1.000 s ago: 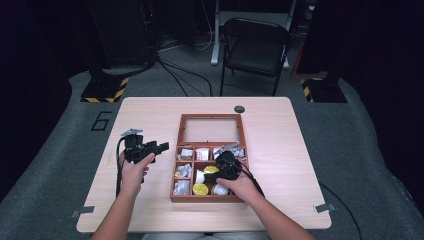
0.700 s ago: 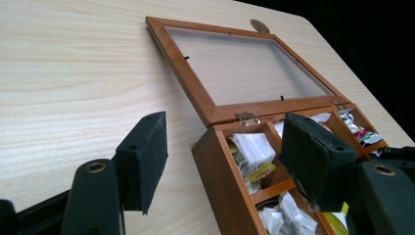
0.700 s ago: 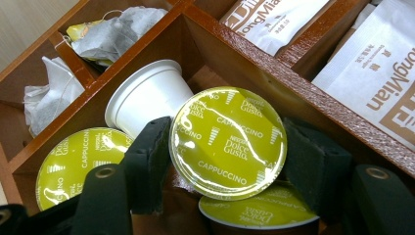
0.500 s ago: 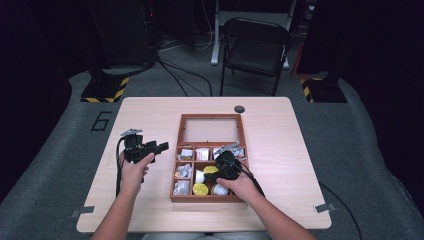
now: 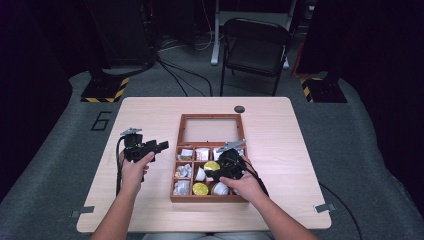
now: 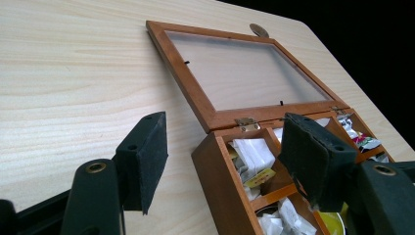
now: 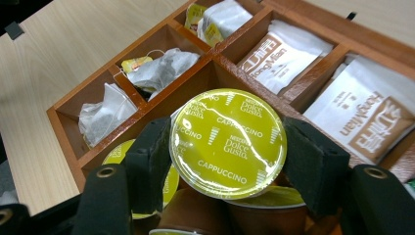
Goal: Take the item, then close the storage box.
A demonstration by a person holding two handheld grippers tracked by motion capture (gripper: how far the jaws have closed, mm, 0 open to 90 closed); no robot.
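Observation:
A wooden compartment box [image 5: 172, 185] lies on the table with its glass lid [image 5: 210, 129] folded flat behind it. My right gripper [image 5: 218, 171] hovers over the box's middle cells, shut on a capsule [image 7: 227, 142] with a yellow-green "Cappuccino" foil top. Both pads [image 7: 154, 156] press on the capsule's rim, and it hangs just above other capsules [image 7: 122, 166] in the box. My left gripper [image 5: 161, 146] is held left of the box, above the bare table. It stands open [image 6: 225, 122] with nothing between its pads and points at the box's far left corner [image 6: 210, 147].
Tea bags [image 7: 156, 68] fill the left cells and white sachets [image 7: 281, 54] the far cells. A small dark disc [image 5: 239, 109] sits on the table beyond the lid. A black chair [image 5: 255, 45] stands behind the table. Bare tabletop [image 5: 300, 145] lies right of the box.
My right gripper has risen slightly with the capsule in its grip. The left gripper has stayed where it was.

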